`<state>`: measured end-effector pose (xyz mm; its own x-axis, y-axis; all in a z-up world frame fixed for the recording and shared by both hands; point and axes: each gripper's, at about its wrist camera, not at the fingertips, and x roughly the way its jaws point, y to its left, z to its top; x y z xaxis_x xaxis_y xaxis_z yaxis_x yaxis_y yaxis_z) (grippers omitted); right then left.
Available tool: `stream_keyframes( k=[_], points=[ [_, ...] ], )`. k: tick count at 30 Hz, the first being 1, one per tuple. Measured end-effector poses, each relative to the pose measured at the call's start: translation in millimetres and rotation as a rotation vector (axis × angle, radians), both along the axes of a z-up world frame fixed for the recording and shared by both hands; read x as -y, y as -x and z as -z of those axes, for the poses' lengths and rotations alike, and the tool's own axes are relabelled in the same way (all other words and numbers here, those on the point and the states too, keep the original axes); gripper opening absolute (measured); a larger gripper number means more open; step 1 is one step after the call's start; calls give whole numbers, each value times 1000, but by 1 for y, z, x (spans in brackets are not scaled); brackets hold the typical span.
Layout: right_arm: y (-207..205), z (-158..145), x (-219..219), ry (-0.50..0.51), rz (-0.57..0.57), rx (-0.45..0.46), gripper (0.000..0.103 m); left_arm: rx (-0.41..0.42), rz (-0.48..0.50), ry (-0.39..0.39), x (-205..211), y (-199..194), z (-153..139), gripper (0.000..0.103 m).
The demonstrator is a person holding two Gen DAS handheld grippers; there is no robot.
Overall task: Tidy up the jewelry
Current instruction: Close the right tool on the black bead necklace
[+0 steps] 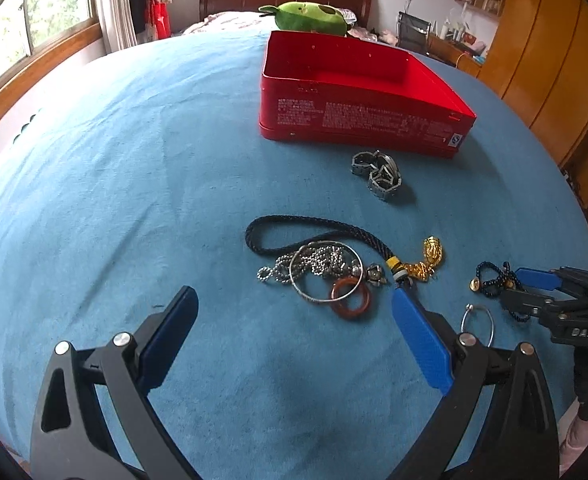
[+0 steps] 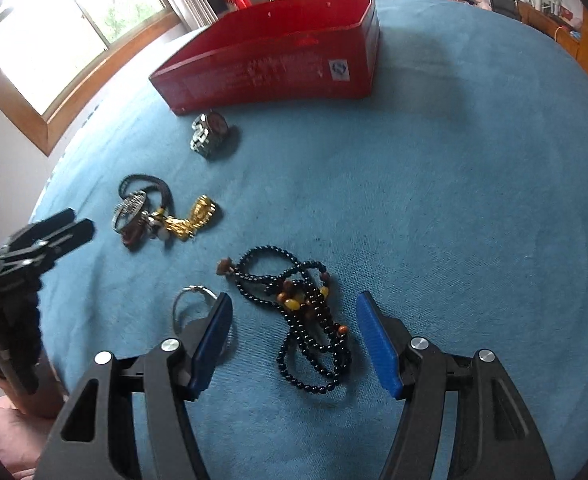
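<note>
Your right hand-held gripper (image 2: 294,344) stands wide around the dark bead necklace (image 2: 305,320); your left hand-held gripper (image 1: 294,336) gapes wide, holding nothing.

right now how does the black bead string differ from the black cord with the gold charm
The bead string is made of many small round beads with a few amber and brown ones; the cord is a smooth braided rope. The bead string lies alone in a loose tangle; the cord lies in an open loop, mixed with a silver chain and bangle. The cord ends in a gold charm. Both are black and lie on the blue cloth.
</note>
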<state>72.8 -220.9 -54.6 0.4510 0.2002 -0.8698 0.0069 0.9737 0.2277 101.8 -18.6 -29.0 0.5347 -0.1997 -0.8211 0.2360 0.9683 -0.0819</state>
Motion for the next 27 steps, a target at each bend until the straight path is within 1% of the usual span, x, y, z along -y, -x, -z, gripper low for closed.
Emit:
stream_keyframes(
  k=[3,5,6,8,9,10,11,14,16,18,20,24,27],
  points=[
    [0,3,-9,70,-13,14,62,2,-6,2,-2,2,-2,97],
    [2,3,-14,130,-14,29,51,1,-6,5,-2,2,-2,97],
    [2,4,-17,139,-14,35,49,-1,-7,5,-2,2,-2,97],
    [3,4,-21,160,-19,49,36,-5,-5,8,-1,2,-2,97],
    [4,4,-21,166,-18,54,32,-8,-3,10,-1,2,-2,97],
    [6,4,-21,160,-21,58,22,-9,-1,11,0,2,-2,97],
    [6,4,-21,153,-23,61,15,-10,0,13,0,2,-2,97],
    [7,4,-16,121,-12,61,14,-17,10,11,5,-2,-2,97],
    [7,3,-11,83,-6,59,14,-24,20,20,9,-7,-4,97],
    [4,2,-2,15,6,52,13,-41,25,15,15,-15,-5,97],
    [3,-3,5,-8,20,58,13,-54,34,29,22,-25,-8,97],
    [-7,-13,17,-34,58,90,13,-91,33,12,43,-58,-10,97],
    [-12,-19,26,-40,88,112,13,-122,30,-18,63,-85,-3,97]
  ],
)
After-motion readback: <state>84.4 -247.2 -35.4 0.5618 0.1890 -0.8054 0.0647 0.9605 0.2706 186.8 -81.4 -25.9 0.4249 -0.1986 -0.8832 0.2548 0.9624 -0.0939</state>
